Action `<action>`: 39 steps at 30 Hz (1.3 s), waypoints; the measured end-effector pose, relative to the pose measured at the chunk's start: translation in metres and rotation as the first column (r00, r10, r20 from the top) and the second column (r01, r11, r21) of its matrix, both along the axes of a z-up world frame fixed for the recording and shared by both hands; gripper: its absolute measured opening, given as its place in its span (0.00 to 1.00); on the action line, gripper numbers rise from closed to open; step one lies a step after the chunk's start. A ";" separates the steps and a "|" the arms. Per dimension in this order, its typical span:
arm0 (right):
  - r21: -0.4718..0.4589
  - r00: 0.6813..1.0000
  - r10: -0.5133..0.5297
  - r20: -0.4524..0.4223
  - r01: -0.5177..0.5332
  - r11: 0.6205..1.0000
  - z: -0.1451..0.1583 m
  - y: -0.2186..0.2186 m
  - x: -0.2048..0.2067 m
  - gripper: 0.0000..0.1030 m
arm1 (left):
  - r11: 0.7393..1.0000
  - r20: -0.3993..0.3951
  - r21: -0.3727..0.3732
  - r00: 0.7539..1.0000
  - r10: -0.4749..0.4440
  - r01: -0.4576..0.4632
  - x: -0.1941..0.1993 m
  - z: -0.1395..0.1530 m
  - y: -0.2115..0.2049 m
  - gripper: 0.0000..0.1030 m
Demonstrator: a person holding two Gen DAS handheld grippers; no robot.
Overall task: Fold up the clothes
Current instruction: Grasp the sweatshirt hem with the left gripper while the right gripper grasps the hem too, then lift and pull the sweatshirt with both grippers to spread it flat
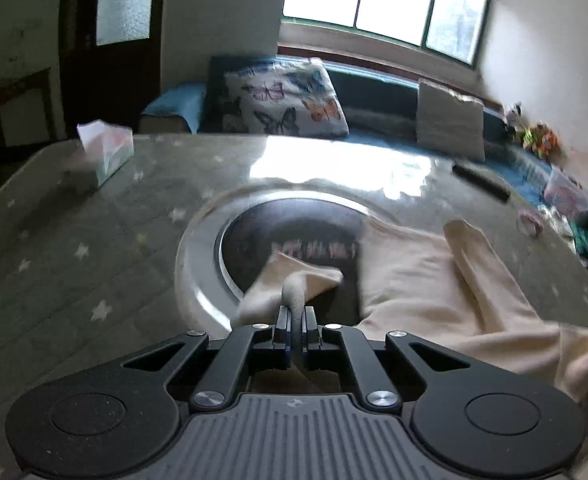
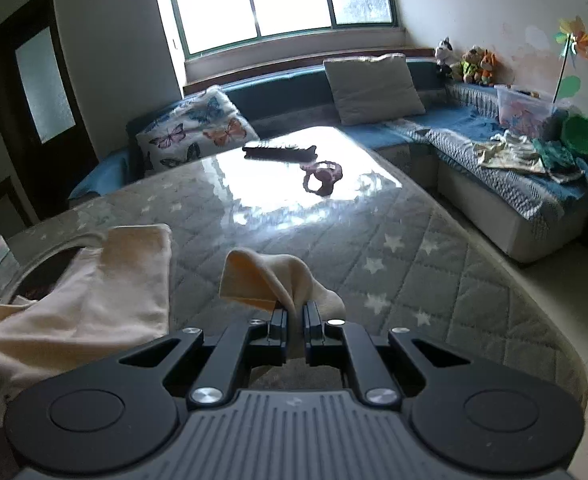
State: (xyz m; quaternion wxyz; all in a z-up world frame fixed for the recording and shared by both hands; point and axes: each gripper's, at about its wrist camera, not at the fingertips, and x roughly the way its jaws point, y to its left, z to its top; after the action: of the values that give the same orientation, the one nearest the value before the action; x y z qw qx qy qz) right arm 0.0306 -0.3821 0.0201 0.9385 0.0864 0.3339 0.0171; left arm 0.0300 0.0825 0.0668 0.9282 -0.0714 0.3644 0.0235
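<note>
A cream garment [image 1: 434, 280] lies on the glass-covered table [image 1: 114, 240], partly over the round cooktop [image 1: 286, 240] set into it. My left gripper [image 1: 295, 312] is shut on a bunched corner of the cream cloth, which sticks up between the fingers. In the right wrist view the same garment [image 2: 94, 292] spreads at the left, and my right gripper [image 2: 294, 312] is shut on another corner of it [image 2: 270, 276], lifted a little above the star-patterned table cover [image 2: 414, 264].
A tissue box [image 1: 106, 148] stands at the table's far left. A dark remote [image 2: 280, 150] and a pink item [image 2: 322, 174] lie at the far side. Beyond the table runs a blue sofa [image 2: 494, 168] with pillows, toys and a plastic bin.
</note>
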 end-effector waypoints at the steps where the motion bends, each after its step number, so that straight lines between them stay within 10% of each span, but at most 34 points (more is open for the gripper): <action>1: -0.003 1.000 -0.003 -0.015 0.003 1.000 -0.004 0.000 -0.001 0.09 | 1.000 -0.021 0.005 1.000 0.001 -0.001 -0.001 -0.004 0.002 0.06; 6: -0.020 0.998 -0.031 -0.045 0.030 0.999 -0.007 -0.009 -0.004 0.22 | 0.999 -0.035 0.036 0.999 0.000 0.002 -0.002 -0.001 0.007 0.18; 9: -0.063 0.999 -0.051 -0.014 0.050 0.997 0.006 -0.015 -0.005 0.24 | 0.997 0.032 0.071 0.999 -0.007 0.004 -0.002 0.012 0.004 0.46; 26: -0.066 0.939 0.341 -0.037 -0.343 0.937 0.006 0.097 0.110 0.25 | 0.991 -0.044 0.075 0.993 -0.108 0.111 0.145 -0.034 -0.043 0.46; 39: -0.025 0.898 0.425 -0.116 -0.430 0.902 -0.031 0.138 0.181 0.25 | 0.991 -0.119 0.064 0.987 -0.106 0.114 0.189 -0.066 -0.043 0.37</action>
State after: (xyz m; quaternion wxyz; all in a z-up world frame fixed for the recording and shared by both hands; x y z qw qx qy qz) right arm 0.2113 -0.2437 -0.0111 0.8943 -0.0115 0.3950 0.2099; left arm 0.2186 0.0400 0.0012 0.9073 -0.0167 0.4199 -0.0108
